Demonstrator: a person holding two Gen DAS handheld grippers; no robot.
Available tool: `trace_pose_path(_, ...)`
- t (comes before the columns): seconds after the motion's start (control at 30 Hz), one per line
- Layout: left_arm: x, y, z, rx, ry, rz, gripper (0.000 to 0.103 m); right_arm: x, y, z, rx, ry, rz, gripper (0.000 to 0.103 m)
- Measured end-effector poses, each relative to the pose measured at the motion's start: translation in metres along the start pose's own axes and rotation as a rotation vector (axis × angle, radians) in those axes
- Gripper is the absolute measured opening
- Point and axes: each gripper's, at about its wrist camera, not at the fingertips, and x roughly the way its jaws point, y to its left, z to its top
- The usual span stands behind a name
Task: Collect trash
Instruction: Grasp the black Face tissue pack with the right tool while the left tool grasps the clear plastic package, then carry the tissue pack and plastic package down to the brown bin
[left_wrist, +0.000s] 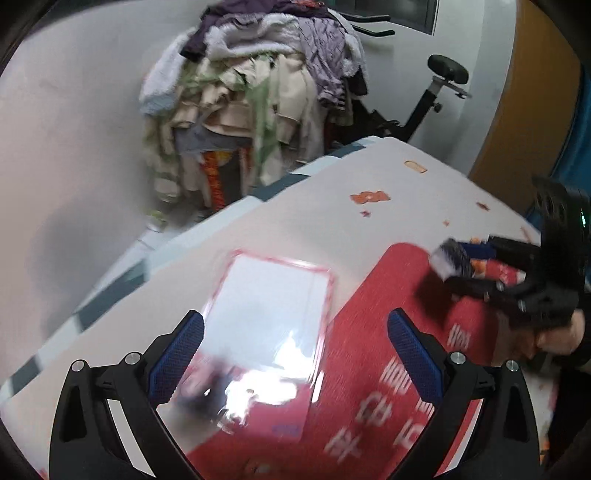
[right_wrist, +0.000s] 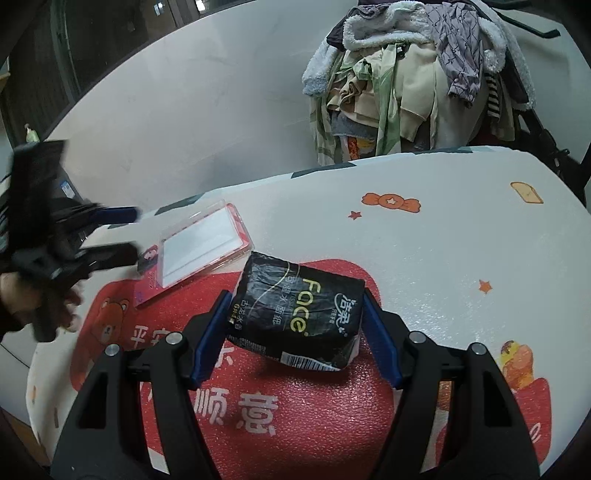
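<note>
Black tissue pack (right_wrist: 295, 317) clamped between right gripper (right_wrist: 295, 328) pads; left gripper (left_wrist: 295, 354) wide, empty.

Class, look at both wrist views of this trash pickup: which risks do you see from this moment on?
1. The right gripper clamps the black tissue pack by its soft sides, so it may sag or slip out when carried.
2. The open left gripper hovers over the clear plastic package, which lies flat on the table; its fingers may skid off it.
3. Both grippers work close together and might collide.
</note>
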Motion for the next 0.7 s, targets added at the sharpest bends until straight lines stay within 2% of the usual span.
trace_pose_path(0.13, 0.023, 0.004, 0.008, -0.004, 0.048, -0.029, 0.097, 0.000, -0.001, 0.000, -0.002, -0.002, 0.027, 0.069)
trace_pose_path(0.17, 0.028, 0.005, 0.010, 0.004, 0.053, -0.004, 0.097, -0.001, 0.000, 0.000, -0.004, -0.004, 0.033, 0.069)
trace_pose_path(0.2, 0.030, 0.006, 0.012, 0.012, 0.051, 0.011, 0.097, -0.002, 0.000, -0.001, -0.004, -0.006, 0.039, 0.069)
trace_pose_path(0.33, 0.038, 0.014, 0.015, -0.020, 0.060, -0.008, 0.097, -0.003, -0.002, -0.001, 0.004, -0.014, 0.052, 0.069)
trace_pose_path(0.5, 0.049, 0.027, 0.017, -0.045, 0.089, 0.022, 0.097, -0.003, -0.004, -0.002, 0.013, -0.015, 0.066, 0.069)
trace_pose_path(0.63, 0.050, 0.034, 0.015, -0.077, 0.089, 0.011, 0.097, -0.001, -0.006, 0.000, 0.015, -0.011, 0.071, 0.069)
trace_pose_path(0.7, 0.051, 0.029, 0.013, -0.061, 0.098, -0.007, 0.097, 0.000, -0.006, 0.000, 0.018, -0.007, 0.070, 0.069)
